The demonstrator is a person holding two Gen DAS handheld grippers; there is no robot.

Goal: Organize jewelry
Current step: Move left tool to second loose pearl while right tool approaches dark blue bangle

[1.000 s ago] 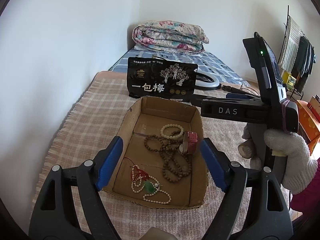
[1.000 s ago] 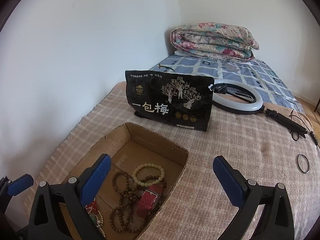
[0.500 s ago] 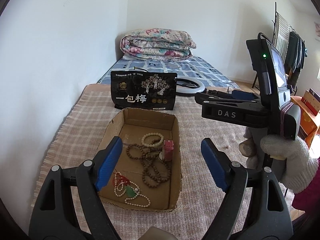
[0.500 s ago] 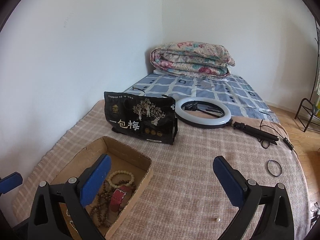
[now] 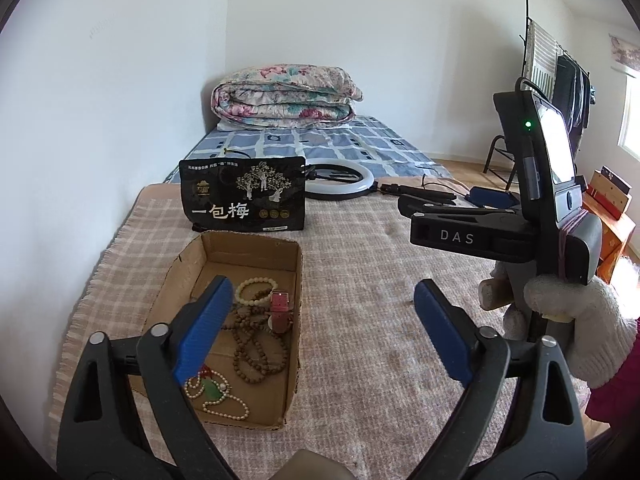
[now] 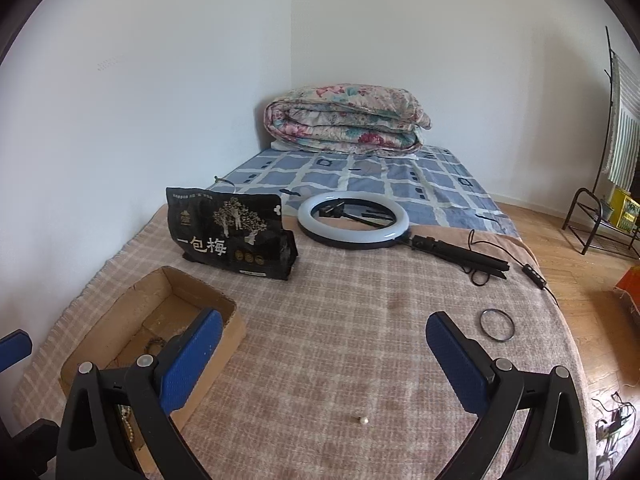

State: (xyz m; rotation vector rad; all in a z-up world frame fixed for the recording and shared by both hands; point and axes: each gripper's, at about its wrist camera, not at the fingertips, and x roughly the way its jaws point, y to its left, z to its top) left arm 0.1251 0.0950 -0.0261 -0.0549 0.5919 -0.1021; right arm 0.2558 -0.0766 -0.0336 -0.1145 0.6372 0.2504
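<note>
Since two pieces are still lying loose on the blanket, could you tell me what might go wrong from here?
1. The loose pearl is tiny against the plaid blanket; the open right gripper could nudge it away or press it into the weave.
2. The dark bangle lies near the blanket's right edge, so a clumsy pick might push it to the floor.
3. In the cardboard box, the brown bead strands overlap, so additions may tangle.

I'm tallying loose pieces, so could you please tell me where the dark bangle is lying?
In the right wrist view, the dark bangle lies flat on the plaid blanket, right of centre, nearer the camera than the ring light.
</note>
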